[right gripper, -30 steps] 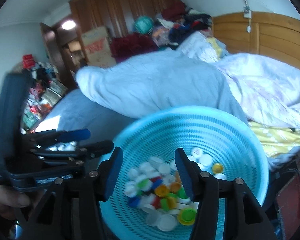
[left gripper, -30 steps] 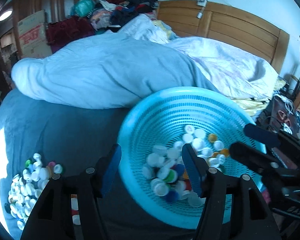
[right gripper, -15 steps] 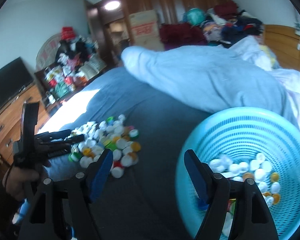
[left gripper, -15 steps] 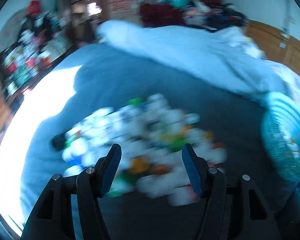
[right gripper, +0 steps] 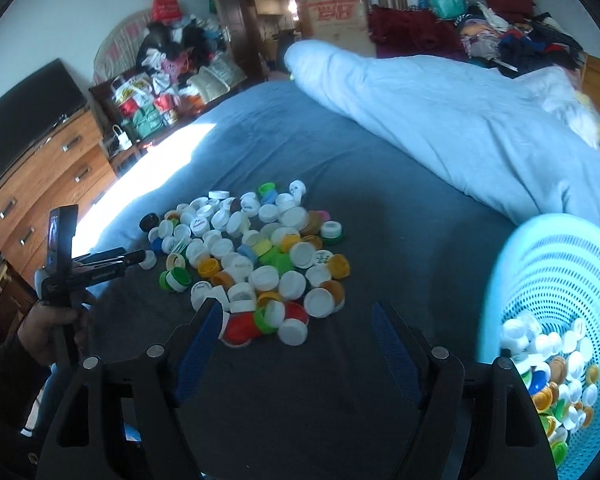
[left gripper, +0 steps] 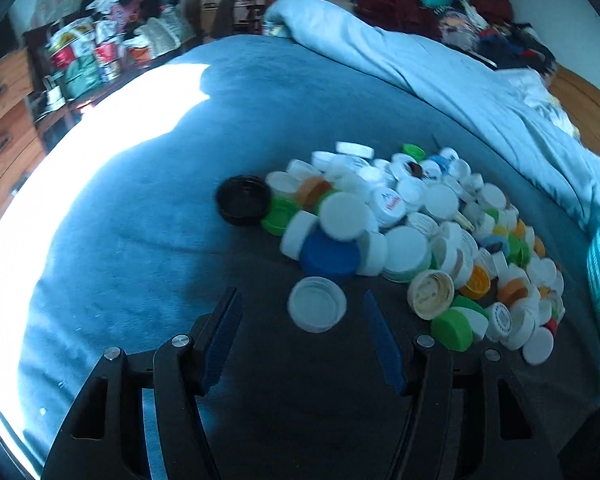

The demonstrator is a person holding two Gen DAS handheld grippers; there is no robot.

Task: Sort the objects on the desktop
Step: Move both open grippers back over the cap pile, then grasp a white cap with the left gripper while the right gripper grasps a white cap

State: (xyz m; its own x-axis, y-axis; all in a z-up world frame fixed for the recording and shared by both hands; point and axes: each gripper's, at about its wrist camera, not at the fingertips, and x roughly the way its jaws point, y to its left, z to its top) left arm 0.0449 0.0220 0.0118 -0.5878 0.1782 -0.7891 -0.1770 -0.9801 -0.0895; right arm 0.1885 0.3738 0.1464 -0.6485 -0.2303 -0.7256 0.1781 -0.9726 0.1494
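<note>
A pile of bottle caps [left gripper: 412, 216], mostly white with green, orange and blue ones, lies on the dark blue bedcover [left gripper: 140, 240]. My left gripper [left gripper: 300, 308] is open, low over the pile's near edge. A loose white cap [left gripper: 318, 309] lies on the cover between its fingertips, and the pads are clear of it. The right wrist view shows the same pile of caps [right gripper: 260, 256] ahead of my right gripper [right gripper: 296, 312], which stands wide open and holds nothing. At its right is the light blue basket [right gripper: 560, 280] with several caps inside. The left gripper [right gripper: 136, 258] shows there too, held by a hand [right gripper: 52, 320].
A rolled pale blue quilt [right gripper: 460, 112] lies across the far side of the bed. A wooden dresser [right gripper: 40, 184] with a dark screen [right gripper: 20, 112] stands at the left bed edge, beside cluttered shelves. A black lid [left gripper: 243, 199] sits at the pile's left edge. Sunlight washes out the cover's left part.
Both grippers have swung away from over the basket to the pile of caps. The left one has dropped close to the pile's edge. The right gripper's jaws have spread wider.
</note>
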